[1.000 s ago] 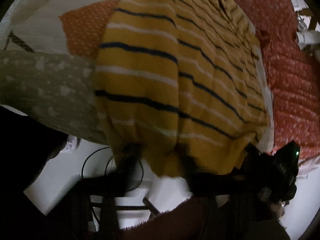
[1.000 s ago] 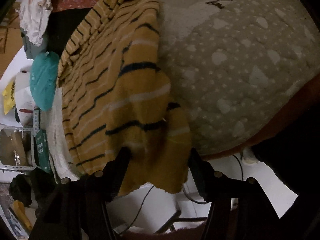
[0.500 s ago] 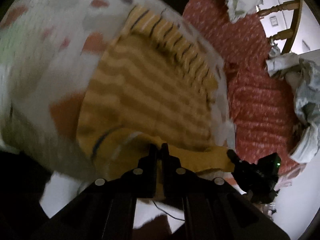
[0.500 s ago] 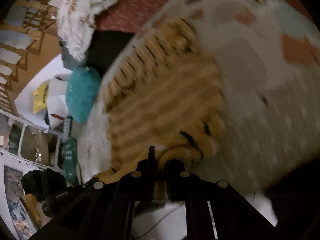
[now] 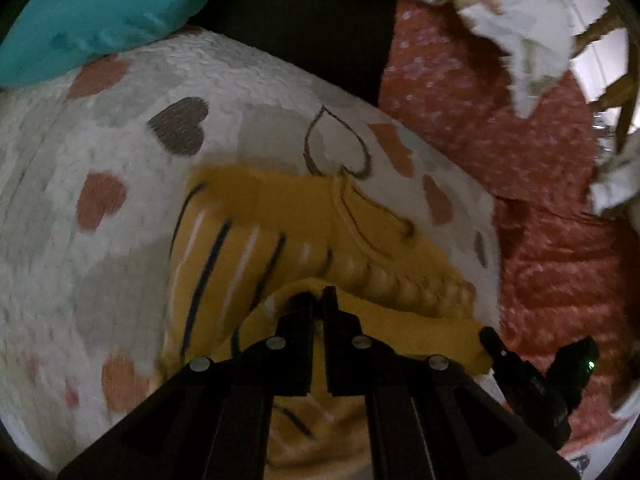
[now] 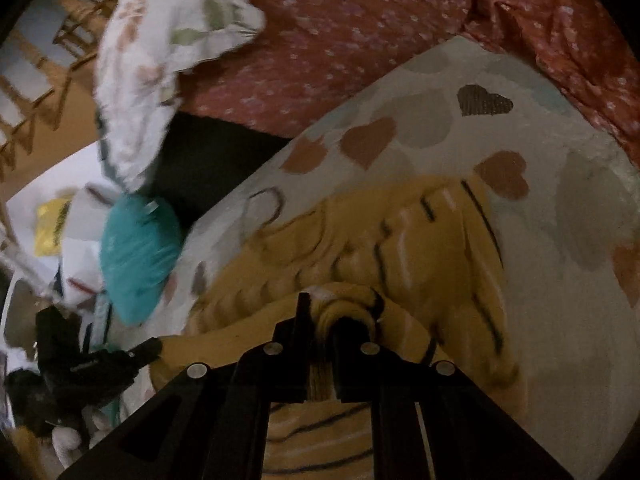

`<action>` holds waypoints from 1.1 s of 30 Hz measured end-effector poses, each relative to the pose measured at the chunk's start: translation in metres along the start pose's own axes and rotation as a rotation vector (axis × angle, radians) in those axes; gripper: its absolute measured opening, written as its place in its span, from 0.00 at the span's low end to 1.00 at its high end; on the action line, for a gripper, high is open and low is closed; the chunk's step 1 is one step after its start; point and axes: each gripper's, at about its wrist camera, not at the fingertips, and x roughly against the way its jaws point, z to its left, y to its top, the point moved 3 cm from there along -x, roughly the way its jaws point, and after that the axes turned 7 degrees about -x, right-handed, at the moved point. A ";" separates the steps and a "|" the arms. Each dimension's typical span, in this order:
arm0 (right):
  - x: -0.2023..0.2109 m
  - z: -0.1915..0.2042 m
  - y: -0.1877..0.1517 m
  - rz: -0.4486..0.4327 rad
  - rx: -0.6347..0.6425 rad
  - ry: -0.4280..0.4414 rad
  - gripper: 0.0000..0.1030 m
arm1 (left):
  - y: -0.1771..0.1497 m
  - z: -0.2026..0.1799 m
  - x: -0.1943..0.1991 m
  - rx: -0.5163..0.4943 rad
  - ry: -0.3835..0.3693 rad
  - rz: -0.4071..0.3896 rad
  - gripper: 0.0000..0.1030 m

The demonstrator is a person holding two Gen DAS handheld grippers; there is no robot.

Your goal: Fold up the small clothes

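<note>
Between my left gripper's (image 5: 318, 294) clenched fingers sits a fold of the yellow striped sweater (image 5: 256, 240) — pinched at its near edge. My right gripper (image 6: 320, 306) has just been closing and now clamps a bunched wad of the same hem. Beyond both grips, the sweater lies doubled over on a white blanket with hearts (image 5: 120, 152), its ribbed edge facing away. Farther out: a teal cushion (image 6: 136, 256), a red dotted bedspread (image 6: 360, 40) and a floral white cloth (image 6: 160, 48).
</note>
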 end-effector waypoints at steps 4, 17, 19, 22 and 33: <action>-0.031 -0.023 0.027 -0.012 -0.108 -0.001 0.12 | 0.033 0.002 -0.039 0.037 -0.008 0.030 0.04; 0.001 -0.031 0.030 -0.075 -0.207 0.059 0.63 | -0.003 0.018 0.037 0.004 0.017 -0.089 0.50; 0.001 -0.011 0.016 -0.021 -0.156 0.098 0.63 | -0.022 0.025 0.037 -0.022 0.051 -0.090 0.50; -0.004 0.011 -0.005 0.044 -0.096 0.123 0.63 | -0.043 0.021 0.026 -0.118 0.081 -0.072 0.50; -0.009 0.000 -0.006 0.065 -0.123 0.079 0.63 | -0.034 -0.028 -0.047 -0.536 0.421 0.020 0.03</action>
